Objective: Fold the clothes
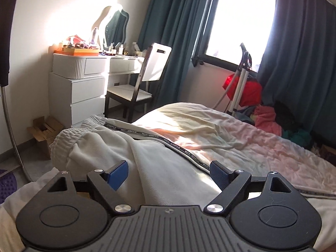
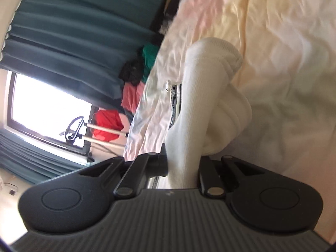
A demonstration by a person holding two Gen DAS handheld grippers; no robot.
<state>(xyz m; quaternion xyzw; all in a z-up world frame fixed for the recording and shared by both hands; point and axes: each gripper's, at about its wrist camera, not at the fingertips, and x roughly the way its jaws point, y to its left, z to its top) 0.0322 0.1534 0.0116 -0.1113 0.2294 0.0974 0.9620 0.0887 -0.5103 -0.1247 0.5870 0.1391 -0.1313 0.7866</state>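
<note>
Cream sweatpants [image 1: 151, 163] with a black lettered side stripe [image 1: 178, 147] lie on the bed, their elastic waistband [image 1: 65, 140] bunched at the left edge. My left gripper [image 1: 169, 173] hovers open just above the fabric, blue pads [image 1: 118, 173] wide apart with nothing between them. In the right wrist view, tilted sideways, my right gripper [image 2: 182, 163] is shut on a ribbed cuff of the same sweatpants [image 2: 201, 96]. The cuff is lifted off the pastel bedsheet [image 2: 262, 31]. The striped seam [image 2: 175, 98] shows beside it.
The bed's pastel sheet [image 1: 241, 138] stretches to the right. A white dresser [image 1: 84, 96] and chair [image 1: 145, 79] stand at the back left. A cardboard box [image 1: 45, 134] sits on the floor. A clothes pile [image 1: 266, 117] and a garment steamer [image 1: 241, 79] stand under the window.
</note>
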